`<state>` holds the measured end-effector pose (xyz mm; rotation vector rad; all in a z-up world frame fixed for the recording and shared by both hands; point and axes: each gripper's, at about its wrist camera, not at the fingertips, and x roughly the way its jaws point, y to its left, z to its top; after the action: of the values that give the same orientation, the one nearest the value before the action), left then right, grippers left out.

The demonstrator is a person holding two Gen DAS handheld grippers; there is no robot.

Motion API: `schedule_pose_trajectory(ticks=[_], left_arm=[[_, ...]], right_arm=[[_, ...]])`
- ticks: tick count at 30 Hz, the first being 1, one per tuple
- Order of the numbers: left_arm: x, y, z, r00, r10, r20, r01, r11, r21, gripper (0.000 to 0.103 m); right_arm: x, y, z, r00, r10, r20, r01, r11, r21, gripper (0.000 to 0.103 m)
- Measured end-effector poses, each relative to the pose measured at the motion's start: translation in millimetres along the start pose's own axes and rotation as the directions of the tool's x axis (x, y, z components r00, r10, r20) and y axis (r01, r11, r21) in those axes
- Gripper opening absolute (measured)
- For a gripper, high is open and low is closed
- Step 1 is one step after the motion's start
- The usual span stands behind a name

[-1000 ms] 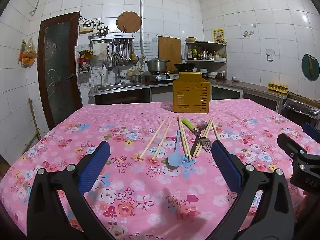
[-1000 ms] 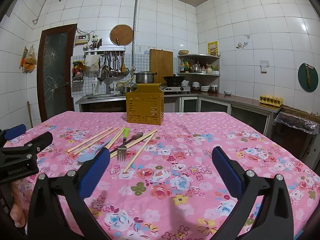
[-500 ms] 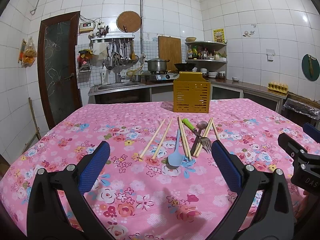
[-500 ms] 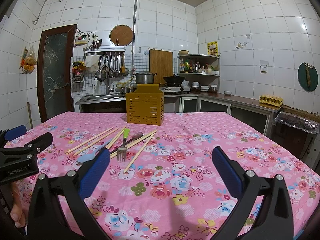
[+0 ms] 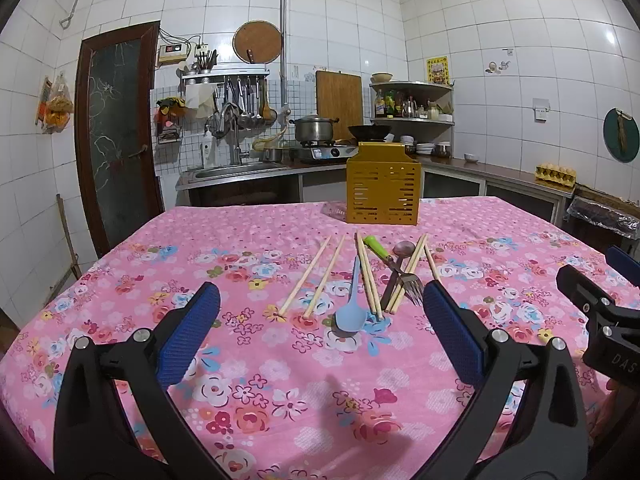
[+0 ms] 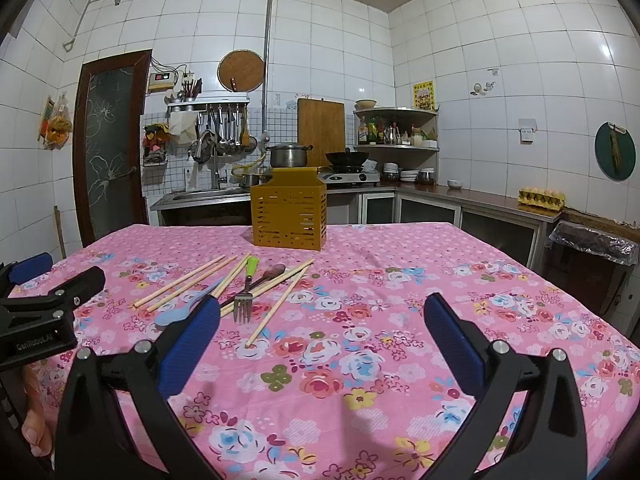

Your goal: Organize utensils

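Utensils lie loose on the pink floral tablecloth (image 5: pixel 240 240): several wooden chopsticks (image 5: pixel 312 276), a light blue spoon (image 5: pixel 351 312), a green-handled fork (image 5: pixel 394 270) and a dark spoon (image 5: pixel 403 249). A yellow slotted utensil holder (image 5: pixel 383 189) stands upright behind them. My left gripper (image 5: pixel 320 332) is open and empty, hovering just short of the blue spoon. My right gripper (image 6: pixel 320 340) is open and empty, to the right of the pile; fork (image 6: pixel 245 294), chopsticks (image 6: pixel 276 308) and holder (image 6: pixel 289 216) show ahead-left.
The right gripper's body shows at the right edge of the left wrist view (image 5: pixel 600 320); the left one at the left edge of the right wrist view (image 6: pixel 44 312). Kitchen counter (image 6: pixel 480 196), stove and sink stand behind the table.
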<state>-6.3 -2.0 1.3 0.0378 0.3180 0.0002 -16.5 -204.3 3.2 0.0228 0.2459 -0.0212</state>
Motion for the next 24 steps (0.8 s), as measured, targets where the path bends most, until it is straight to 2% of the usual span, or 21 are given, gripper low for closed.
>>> schedule_pose_trajectory(ticks=[24], left_arm=[[1.6, 0.3, -0.9, 1.0, -0.001, -0.01, 0.001, 1.0, 0.0, 0.098]], right_arm=[[0.2, -0.3, 0.2, 1.0, 0.0, 0.001, 0.0, 1.0, 0.003, 0.099]])
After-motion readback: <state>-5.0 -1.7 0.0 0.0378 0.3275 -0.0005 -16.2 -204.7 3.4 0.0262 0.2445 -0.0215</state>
